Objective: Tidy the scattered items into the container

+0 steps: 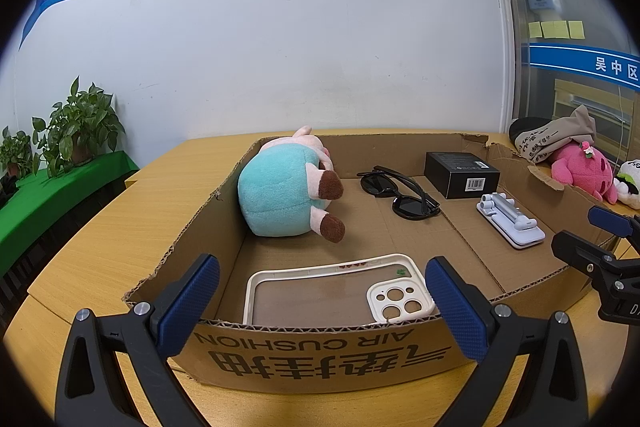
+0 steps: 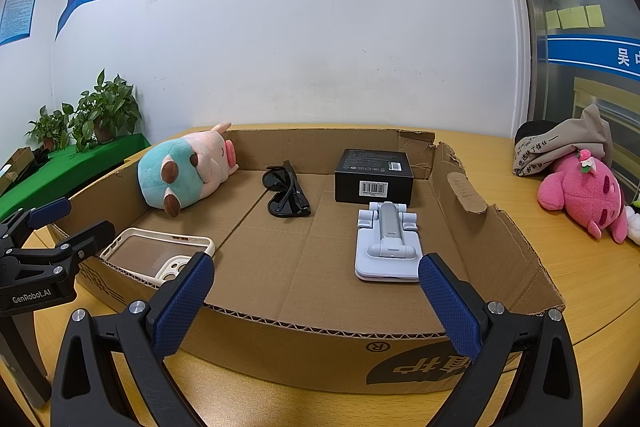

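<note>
Both grippers are hovering empty and wide at the near wall of the cardboard box (image 2: pixel 460 183).

We are holding the left gripper (image 1: pixel 322 301) with jaws spread wide just above the phone case (image 1: pixel 340 291), and the right gripper (image 2: pixel 316 301) equally wide just short of the phone stand (image 2: pixel 386 243). Further ahead of us the plush cow (image 2: pixel 184 175), sunglasses (image 2: pixel 286 193) and black box (image 2: pixel 374 173) are lying inside. Well off to our right, a pink plush (image 2: pixel 584 193) is sitting outside; we are risking snagging the torn right wall if we swing low toward it.
</note>
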Available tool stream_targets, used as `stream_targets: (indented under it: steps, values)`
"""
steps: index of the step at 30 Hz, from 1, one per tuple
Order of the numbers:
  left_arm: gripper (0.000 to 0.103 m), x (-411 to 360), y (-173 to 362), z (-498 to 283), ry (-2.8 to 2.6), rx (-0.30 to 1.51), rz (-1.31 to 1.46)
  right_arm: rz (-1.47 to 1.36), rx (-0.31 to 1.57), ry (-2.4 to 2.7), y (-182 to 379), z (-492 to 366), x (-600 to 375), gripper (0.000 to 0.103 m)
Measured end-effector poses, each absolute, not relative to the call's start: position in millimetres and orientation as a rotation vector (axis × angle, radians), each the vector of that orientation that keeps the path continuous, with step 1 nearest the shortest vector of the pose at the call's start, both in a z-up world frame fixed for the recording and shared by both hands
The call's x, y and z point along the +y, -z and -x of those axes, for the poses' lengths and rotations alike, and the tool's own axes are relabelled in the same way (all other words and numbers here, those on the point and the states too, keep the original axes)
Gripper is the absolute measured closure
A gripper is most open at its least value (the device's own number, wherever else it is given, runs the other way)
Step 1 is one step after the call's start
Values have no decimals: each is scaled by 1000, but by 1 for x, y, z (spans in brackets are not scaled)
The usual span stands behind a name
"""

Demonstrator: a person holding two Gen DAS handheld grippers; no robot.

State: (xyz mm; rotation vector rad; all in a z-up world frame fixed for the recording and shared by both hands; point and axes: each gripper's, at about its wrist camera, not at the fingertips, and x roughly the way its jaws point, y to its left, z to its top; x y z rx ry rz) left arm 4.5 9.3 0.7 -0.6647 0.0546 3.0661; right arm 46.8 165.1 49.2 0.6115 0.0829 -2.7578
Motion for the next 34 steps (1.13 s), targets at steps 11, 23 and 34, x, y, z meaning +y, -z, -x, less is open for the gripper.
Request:
stream_targets:
  steps: [11, 23, 34]
  values:
    - [1, 10, -1, -4, -3067, 57, 666, -611, 83, 2758, -49, -47, 165, 0]
    - [1, 8, -1, -2, -3059, 56, 667, -611, 84, 2758, -49, -47, 165, 0]
    - [0, 10, 0, 6, -3097, 60, 688, -611, 84, 2756, -49, -47, 165, 0]
